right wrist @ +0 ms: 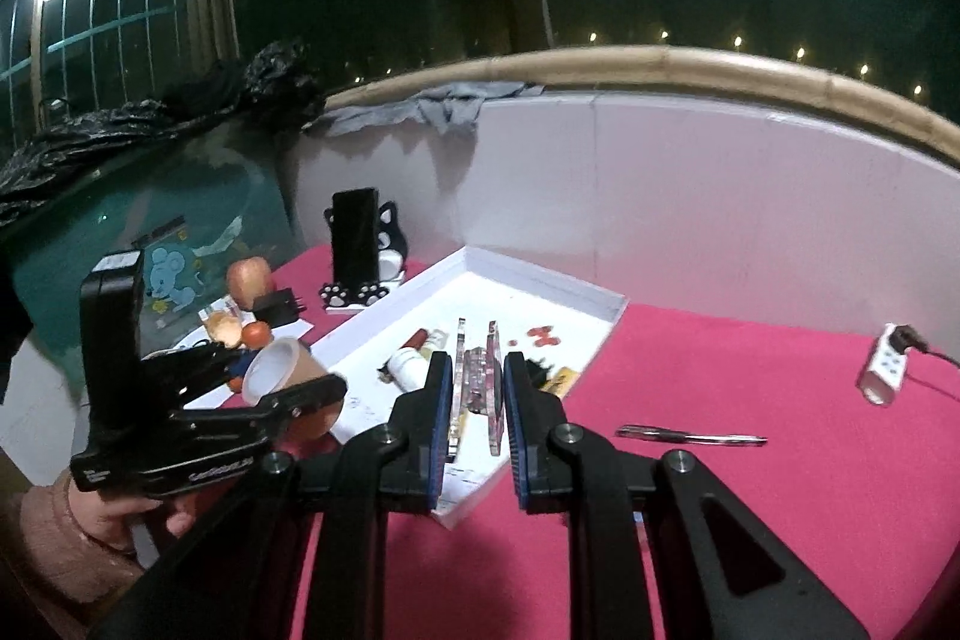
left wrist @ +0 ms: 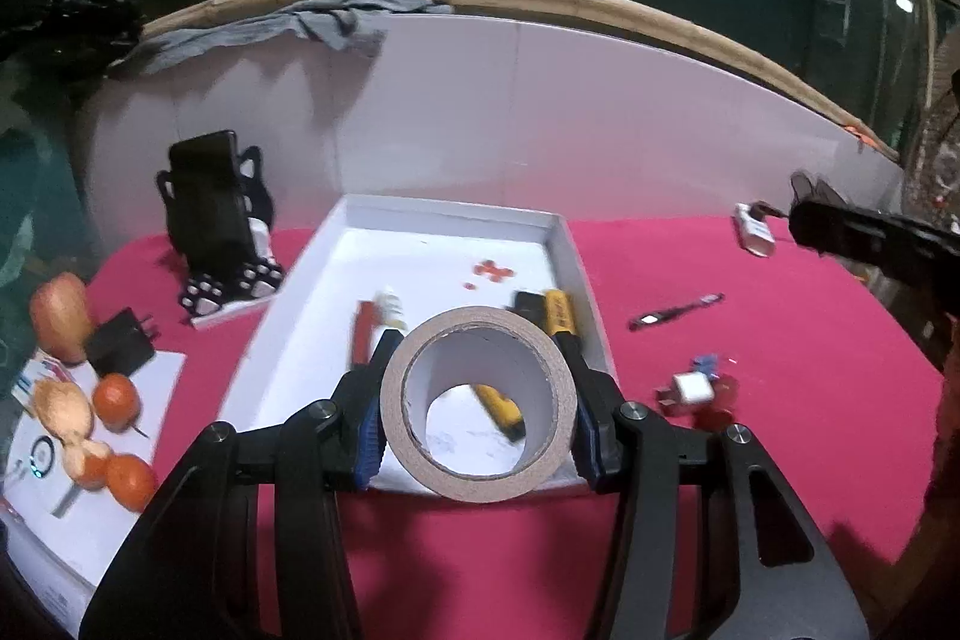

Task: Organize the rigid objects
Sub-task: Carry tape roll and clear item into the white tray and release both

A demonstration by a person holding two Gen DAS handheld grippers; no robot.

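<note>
My left gripper (left wrist: 477, 403) is shut on a roll of brown tape (left wrist: 477, 472), held on edge above the near end of the white tray (left wrist: 456, 214). The tray holds a yellow utility knife (left wrist: 561, 316), a red-handled tool (left wrist: 363, 337) and small red pieces (left wrist: 493, 270). In the right wrist view, my right gripper (right wrist: 477, 388) is shut on a clear acrylic spool-like object (right wrist: 478, 376) over the tray's (right wrist: 540, 280) near corner. The left gripper (right wrist: 240, 400) with the tape (right wrist: 282, 376) shows at the left.
On the red cloth lie a pen (left wrist: 675, 311) (right wrist: 690, 437), a white charger with small parts (left wrist: 693, 388) and a power strip (right wrist: 885, 364). A phone on a cat-paw stand (left wrist: 216, 226), fruit (left wrist: 114, 400) and a black adapter (left wrist: 120, 340) stand left. A white wall is behind.
</note>
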